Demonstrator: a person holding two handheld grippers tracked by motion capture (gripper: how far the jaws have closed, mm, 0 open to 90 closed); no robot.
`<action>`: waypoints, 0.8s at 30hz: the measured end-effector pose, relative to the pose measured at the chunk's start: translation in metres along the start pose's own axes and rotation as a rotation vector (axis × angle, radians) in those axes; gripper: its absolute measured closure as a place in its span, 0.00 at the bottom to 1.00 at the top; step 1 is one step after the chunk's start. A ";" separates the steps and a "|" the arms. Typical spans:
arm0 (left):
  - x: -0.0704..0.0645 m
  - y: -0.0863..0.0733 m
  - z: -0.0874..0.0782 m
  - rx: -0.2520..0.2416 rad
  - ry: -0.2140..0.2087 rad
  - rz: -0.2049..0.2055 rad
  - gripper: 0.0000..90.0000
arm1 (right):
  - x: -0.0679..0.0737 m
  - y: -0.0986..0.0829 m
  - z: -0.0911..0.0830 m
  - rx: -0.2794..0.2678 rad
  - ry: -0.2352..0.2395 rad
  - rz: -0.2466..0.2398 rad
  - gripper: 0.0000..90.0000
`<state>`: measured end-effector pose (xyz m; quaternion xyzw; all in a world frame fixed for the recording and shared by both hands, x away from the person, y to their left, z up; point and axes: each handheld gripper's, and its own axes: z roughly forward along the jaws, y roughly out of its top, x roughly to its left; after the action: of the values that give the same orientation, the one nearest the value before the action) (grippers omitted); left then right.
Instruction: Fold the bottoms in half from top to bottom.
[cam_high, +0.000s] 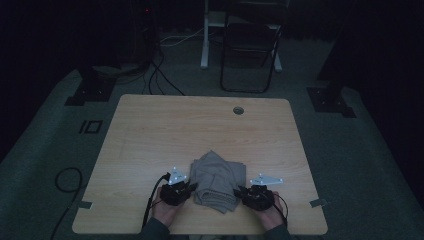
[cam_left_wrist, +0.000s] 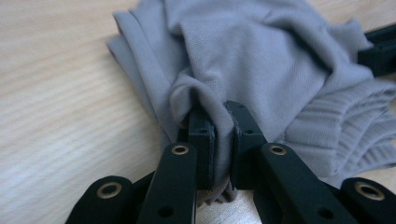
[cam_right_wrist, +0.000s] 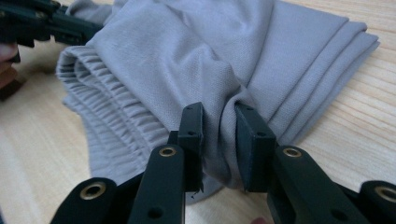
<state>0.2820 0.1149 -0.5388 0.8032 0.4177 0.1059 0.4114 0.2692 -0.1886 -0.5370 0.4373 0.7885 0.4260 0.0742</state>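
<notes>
A folded grey garment (cam_high: 218, 180) with a ribbed waistband lies near the front edge of the wooden table (cam_high: 165, 130). My left gripper (cam_high: 191, 188) is at its left side, shut on a fold of the grey cloth (cam_left_wrist: 261, 60), which bunches between the jaws at the gripper's tips (cam_left_wrist: 220, 122). My right gripper (cam_high: 238, 191) is at the garment's right side, its jaws pinching a fold of the same cloth (cam_right_wrist: 196, 60) at the gripper's tips (cam_right_wrist: 219, 122). The ribbed waistband (cam_right_wrist: 107, 102) lies between the two grippers, toward the person.
A round cable hole (cam_high: 238, 110) sits at the table's far edge. Beyond the table stand a dark folding chair (cam_high: 250, 45) and a white stand (cam_high: 205, 35). Cables (cam_high: 160, 75) run over the dim floor.
</notes>
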 end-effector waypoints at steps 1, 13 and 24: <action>0.000 0.000 0.000 0.000 0.000 0.000 0.91 | 0.000 0.000 0.000 0.000 0.000 0.000 0.82; 0.027 0.033 0.034 -0.016 0.101 -0.015 0.92 | -0.028 0.039 0.039 0.010 -0.096 -0.016 0.83; 0.042 0.046 0.001 -0.108 0.106 -0.068 0.74 | -0.048 0.059 0.020 -0.053 -0.027 -0.012 0.72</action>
<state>0.3356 0.1319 -0.5127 0.7586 0.4594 0.1565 0.4348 0.3445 -0.1977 -0.5183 0.4361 0.7785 0.4404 0.0991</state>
